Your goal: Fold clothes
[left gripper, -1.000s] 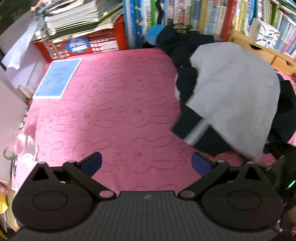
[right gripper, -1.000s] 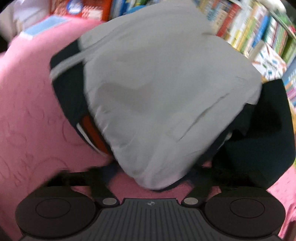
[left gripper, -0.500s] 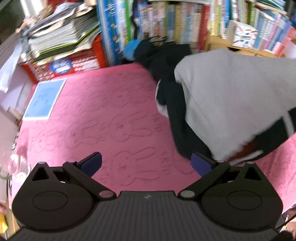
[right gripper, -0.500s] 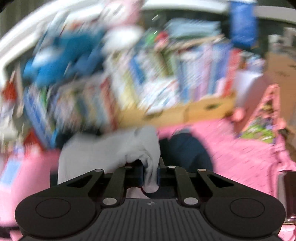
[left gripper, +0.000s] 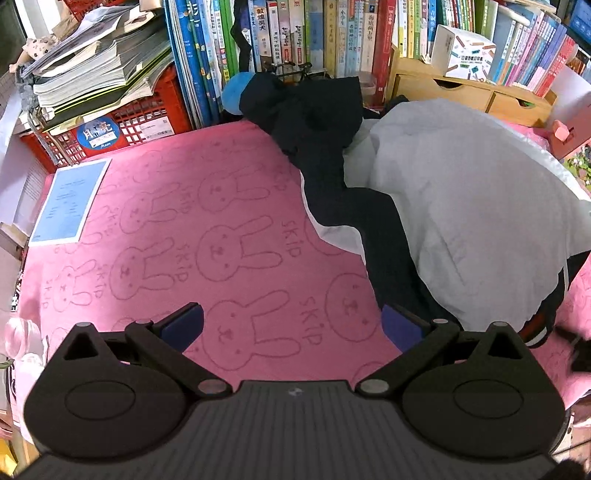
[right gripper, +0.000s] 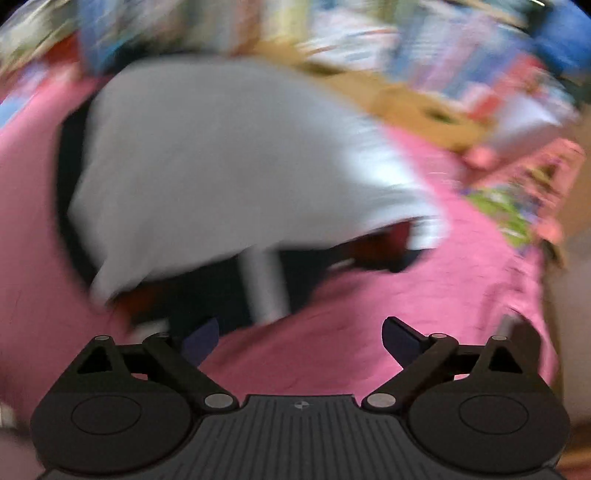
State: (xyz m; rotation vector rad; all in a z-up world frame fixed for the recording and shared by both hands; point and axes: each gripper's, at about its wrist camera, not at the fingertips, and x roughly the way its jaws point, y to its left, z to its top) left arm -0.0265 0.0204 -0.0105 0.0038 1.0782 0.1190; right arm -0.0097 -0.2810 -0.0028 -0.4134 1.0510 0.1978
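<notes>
So the jacket (left gripper: 461,206) is dark navy with a pale grey lining, and it's lying in a heap on the right side of the pink bunny blanket (left gripper: 221,229). The grey inside is flipped up over most of it, puffed and wrinkled. Navy fabric trails out along its left edge and up toward the books. An orange-red and white striped hem peeks out at the near edge.

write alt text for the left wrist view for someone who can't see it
A grey and dark navy jacket lies crumpled on the right of a pink rabbit-print blanket; the open left tool hovers over bare blanket beside it, holding nothing. Behind stand a row of books and a red plastic crate; a blue paper sheet lies at the left.
</notes>
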